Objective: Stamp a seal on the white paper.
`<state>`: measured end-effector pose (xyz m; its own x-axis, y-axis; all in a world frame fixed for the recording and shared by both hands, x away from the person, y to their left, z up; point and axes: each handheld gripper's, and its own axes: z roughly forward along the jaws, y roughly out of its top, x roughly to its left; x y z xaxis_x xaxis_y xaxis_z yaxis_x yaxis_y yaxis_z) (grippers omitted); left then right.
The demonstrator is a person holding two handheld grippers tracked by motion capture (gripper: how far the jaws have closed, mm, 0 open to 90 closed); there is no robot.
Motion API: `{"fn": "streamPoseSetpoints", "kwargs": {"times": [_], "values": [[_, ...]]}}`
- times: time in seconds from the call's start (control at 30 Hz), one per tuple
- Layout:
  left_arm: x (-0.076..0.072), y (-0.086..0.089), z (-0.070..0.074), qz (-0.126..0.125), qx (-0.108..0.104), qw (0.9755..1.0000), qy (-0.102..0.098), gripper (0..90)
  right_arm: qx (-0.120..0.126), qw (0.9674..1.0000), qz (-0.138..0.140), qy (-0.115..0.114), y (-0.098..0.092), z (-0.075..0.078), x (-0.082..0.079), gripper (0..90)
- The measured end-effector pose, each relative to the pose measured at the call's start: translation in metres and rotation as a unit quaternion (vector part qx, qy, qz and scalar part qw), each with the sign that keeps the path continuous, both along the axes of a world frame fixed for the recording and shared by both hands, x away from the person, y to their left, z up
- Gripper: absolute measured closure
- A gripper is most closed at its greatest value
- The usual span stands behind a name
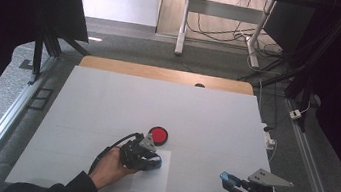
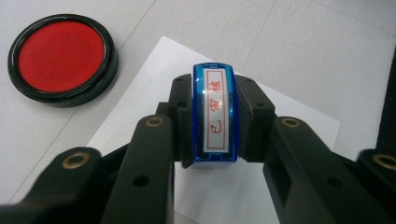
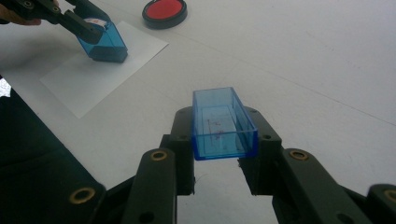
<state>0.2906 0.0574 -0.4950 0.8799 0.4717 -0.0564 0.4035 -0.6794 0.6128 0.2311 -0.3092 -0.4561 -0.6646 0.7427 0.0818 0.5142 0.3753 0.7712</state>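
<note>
The left gripper (image 2: pixel 215 158) has its jaws clamped on a blue stamp (image 2: pixel 215 116), which sits on the white paper (image 2: pixel 299 112) near the desk's (image 1: pixel 107 102) front edge, just beside the red ink pad (image 2: pixel 60 56). The right gripper (image 3: pixel 217 163), well apart, grips the stamp's clear blue cap (image 3: pixel 223 123) above the desk.

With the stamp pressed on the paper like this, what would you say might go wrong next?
1. The loose white sheet may slide or lift with the blue stamp held in the left gripper, smearing the print.
2. The open red ink pad sits close by; a careless move could brush it.
</note>
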Motion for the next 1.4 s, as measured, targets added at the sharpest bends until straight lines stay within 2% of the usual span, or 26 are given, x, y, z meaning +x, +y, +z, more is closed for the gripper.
{"fn": "streamPoseSetpoints", "kwargs": {"times": [0.1,0.33,0.43,0.57,0.67,1.03,1.1,1.2,1.27,1.3,1.4], "values": [[0.002,0.001,0.0,0.002,-0.002,1.0,0.008,70.8,0.002,1.0,0.003,-0.002,0.0,0.0,-0.001,68.6],[0.012,0.009,-0.004,0.014,-0.039,0.9979,0.05,70.8,0.001,1.0,0.002,-0.001,0.0,0.0,0.0,68.6],[0.011,0.009,-0.004,0.013,-0.039,0.9981,0.046,70.8,0.001,1.0,0.002,-0.001,0.0,0.0,0.0,68.6],[0.004,0.004,-0.003,0.01,-0.022,0.9995,0.021,70.8,0.001,1.0,0.005,-0.002,0.0,0.0,0.0,68.6],[0.002,0.003,-0.003,0.01,-0.018,0.9997,0.015,70.8,0.0,1.0,0.005,-0.001,0.001,0.0,0.0,68.6],[0.012,0.011,-0.006,0.015,-0.049,0.9974,0.051,70.7,-0.003,1.0,0.007,0.001,0.001,0.0,0.0,68.6],[0.01,0.01,-0.006,0.016,-0.047,0.9977,0.046,70.8,-0.004,1.0,0.006,0.0,0.001,0.0,0.0,68.6],[0.006,0.006,-0.005,0.013,-0.032,0.999,0.028,70.7,-0.005,1.0,0.007,0.0,0.001,0.0,0.0,68.6],[0.005,0.005,-0.004,0.011,-0.027,0.9993,0.023,70.8,-0.005,1.0,0.008,0.0,0.001,0.0,0.0,68.6],[0.006,0.006,-0.005,0.009,-0.029,0.9992,0.026,70.7,-0.004,1.0,0.008,0.0,0.001,0.0,0.0,68.6],[0.013,0.012,-0.008,0.015,-0.057,0.9968,0.054,70.7,-0.005,1.0,0.008,-0.001,0.002,0.0,0.0,68.6]]}}
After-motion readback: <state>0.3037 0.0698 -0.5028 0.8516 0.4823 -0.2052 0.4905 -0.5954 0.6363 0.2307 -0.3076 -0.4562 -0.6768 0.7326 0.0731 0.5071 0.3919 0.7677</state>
